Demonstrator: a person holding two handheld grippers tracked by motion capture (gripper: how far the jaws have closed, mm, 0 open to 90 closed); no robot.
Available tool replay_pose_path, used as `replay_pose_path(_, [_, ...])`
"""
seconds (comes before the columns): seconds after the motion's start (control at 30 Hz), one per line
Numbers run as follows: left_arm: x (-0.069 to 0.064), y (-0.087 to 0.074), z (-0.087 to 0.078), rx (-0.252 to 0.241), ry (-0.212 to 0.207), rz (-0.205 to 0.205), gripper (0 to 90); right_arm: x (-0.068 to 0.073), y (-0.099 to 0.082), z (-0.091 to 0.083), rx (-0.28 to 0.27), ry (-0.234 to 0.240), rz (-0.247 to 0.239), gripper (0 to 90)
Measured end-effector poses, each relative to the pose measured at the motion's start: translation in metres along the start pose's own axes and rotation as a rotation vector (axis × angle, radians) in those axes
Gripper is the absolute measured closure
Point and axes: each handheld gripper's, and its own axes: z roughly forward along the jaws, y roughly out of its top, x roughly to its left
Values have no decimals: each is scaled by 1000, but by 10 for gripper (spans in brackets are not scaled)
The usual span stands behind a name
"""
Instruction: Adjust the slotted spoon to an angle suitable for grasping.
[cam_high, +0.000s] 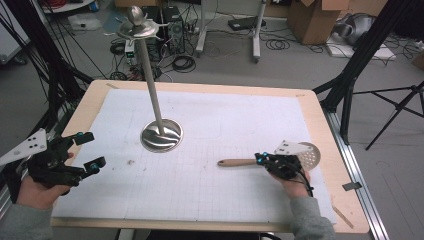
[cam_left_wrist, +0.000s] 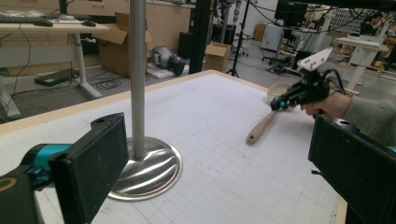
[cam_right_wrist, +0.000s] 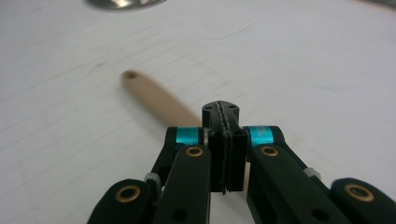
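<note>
A wooden-edged worktop (cam_high: 90, 105) is covered by a white gridded mat (cam_high: 230, 125). Around it a grey floor is seen, strewn with cables, cardboard boxes and black tripod legs; desks stand farther back in the left gripper view.

Left of the mat's centre a metal stand (cam_high: 161, 135) is placed, its round base flat on the mat and its slim pole rising to a top plate with hooks. It stands between the two grippers, nearer the left one.

At the right side a slotted skimmer (cam_high: 280, 159) with a wooden handle (cam_high: 237, 162) is lying, the handle pointing toward the stand and the perforated round head near the worktop's right edge. The right gripper (cam_high: 260, 159) is held over it with its jaws pressed together; the handle is seen passing under them, and whether it is clamped cannot be told.

The left gripper (cam_high: 89, 150) is held above the mat's left edge, its jaws spread wide with nothing between them.
</note>
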Motion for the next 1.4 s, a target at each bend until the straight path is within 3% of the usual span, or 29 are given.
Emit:
replay_pose_path(0.1, [0, -2, 2, 9, 0, -7, 54, -14, -5, -11, 10, -50, 17, 900])
replay_pose_path(0.27, [-2, -2, 3, 11, -3, -3, 54, -26, -12, -13, 58, -77, 13, 900])
replay_pose_path(0.53, [-1, -4, 5, 19, -8, -9, 53, -31, -14, -3, 146, -141, 1, 900])
replay_pose_path(0.73, [-1, -4, 3, 15, -7, -10, 54, -35, -16, 0, 168, -179, 15, 900])
replay_pose_path(0.93, [0, -3, 3, 13, -9, -10, 53, -33, -17, -1, 193, -205, 20, 900])
replay_pose_path(1.07, [1, -3, 4, 14, -12, -11, 54, -28, -20, -8, 203, -197, 31, 900])
replay_pose_path(1.4, [-1, 1, 8, 8, -22, -4, 53, -15, -37, -33, 181, -185, 75, 900])
